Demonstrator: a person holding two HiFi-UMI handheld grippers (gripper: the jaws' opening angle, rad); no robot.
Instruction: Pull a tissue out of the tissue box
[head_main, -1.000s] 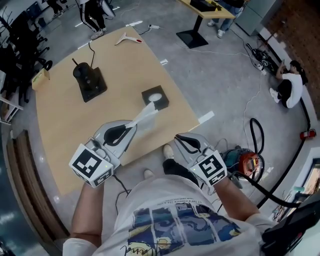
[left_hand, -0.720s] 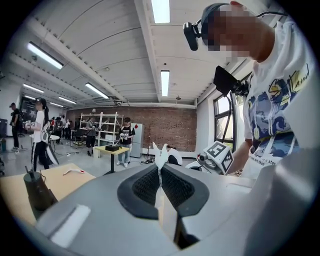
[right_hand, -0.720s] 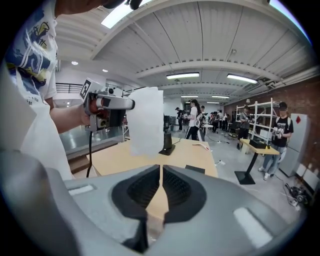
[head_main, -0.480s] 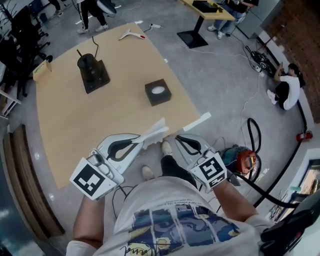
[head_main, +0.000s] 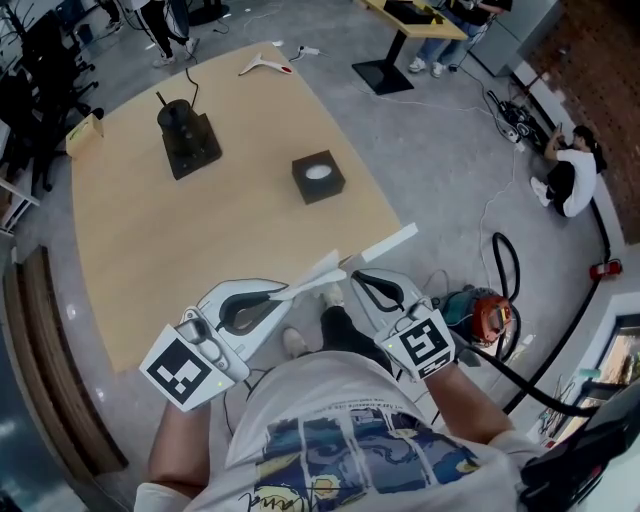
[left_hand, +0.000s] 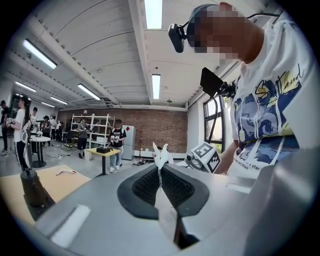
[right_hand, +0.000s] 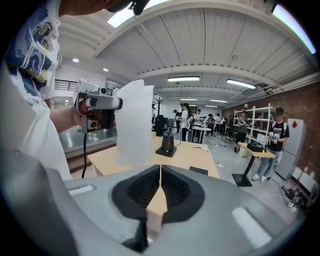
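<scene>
Over on the far side of the table (head_main: 150, 230), a black stand (head_main: 188, 138) sits at our left, well apart from everything that matters now.

Nearer to us, off the table's near edge, our left gripper (head_main: 285, 292) has its jaws pressed together on the tissue (head_main: 322, 270). The left gripper view shows the white sheet pinched in the seam between the pads, with only a short tip poking out past them (left_hand: 161, 154). The sheet's free end sticks out to the right, already clear of the tissue box (head_main: 318, 177), which stands back on the table, well apart, with white showing in its opening.

We judge the pull done, so the risks lie in what we do with the sheet. The grip is on thin, soft paper:
- A jerk or a twist of the left gripper could tear it at the pinch line.
- Any slackening of the jaws would let it slide out.
- With no table beneath it, a dropped tissue would land on the floor by our feet.

Just to the right, our right gripper (head_main: 355, 277) has its jaws closed with nothing between them (right_hand: 160, 172). The tissue's loose end hangs near it, so a careless sweep there could snag or crumple the sheet.
</scene>
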